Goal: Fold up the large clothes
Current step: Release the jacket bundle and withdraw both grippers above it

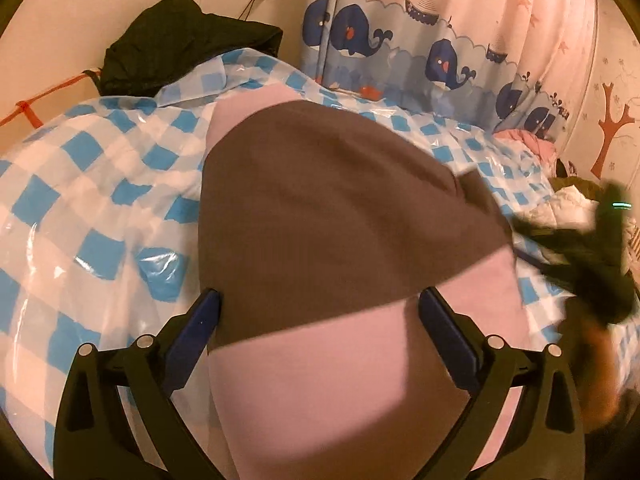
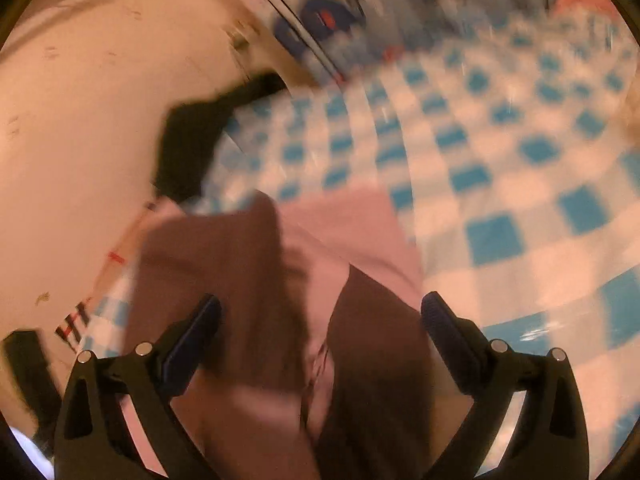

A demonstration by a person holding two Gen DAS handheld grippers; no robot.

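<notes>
From my left camera I look down on a pink and brown garment (image 1: 320,220) spread over a bed cover (image 1: 100,184) of blue and white checks under clear plastic. My left gripper (image 1: 320,316) has its jaws spread wide, one finger at each side of the cloth, the pads not pressing on it. The brown band lies across the middle, with pink showing above and below. At the right edge the other gripper (image 1: 592,256) is a dark blur, state unclear. A black bundle (image 1: 188,40) sits at the far corner by the wall, and a whale-print curtain (image 1: 420,44) hangs behind the bed.
</notes>
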